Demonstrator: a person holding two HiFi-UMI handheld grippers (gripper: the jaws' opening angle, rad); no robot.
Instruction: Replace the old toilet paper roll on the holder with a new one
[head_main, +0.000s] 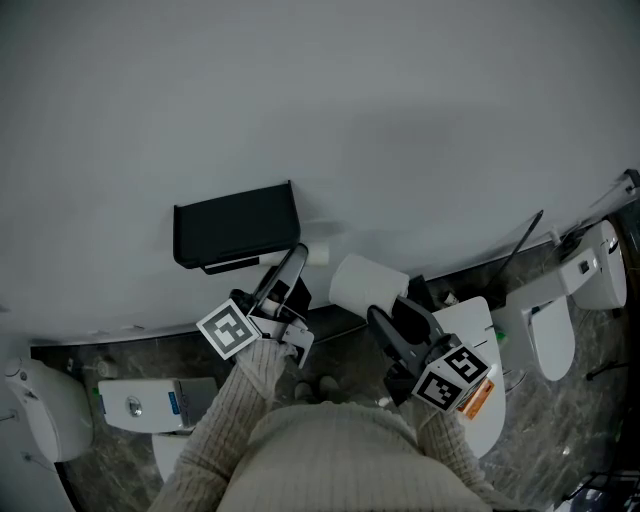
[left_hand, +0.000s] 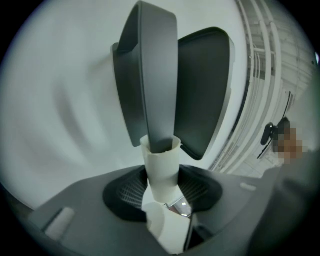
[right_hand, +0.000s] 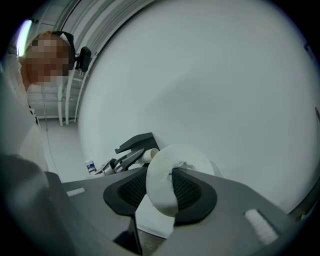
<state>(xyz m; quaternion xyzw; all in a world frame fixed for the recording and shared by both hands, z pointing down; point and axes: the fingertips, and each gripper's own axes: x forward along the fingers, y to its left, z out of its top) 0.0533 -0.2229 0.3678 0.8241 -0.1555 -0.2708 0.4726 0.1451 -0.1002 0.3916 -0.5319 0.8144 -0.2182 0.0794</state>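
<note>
We carry the roll, full and white, on the right gripper. Its jaws pinch the roll's side: the right gripper view shows one jaw entering the bore and the other outside the paper. We judge that this hold leaves the far end of the bore free to slide onto the holder. The roll sits at that gripper's tips, close to the wall and just right of the core.

The core, bare and pale, is already off the holder and rides on the left gripper. In the left gripper view one jaw seems to run up through it, so we take the jaws to be closed on its thin side. It lies at that gripper's front, just past the holder's right end. We read this as keeping the spent core out of the way, with the roll waiting beside it. The holder is a black box fixed to the wall.
</note>
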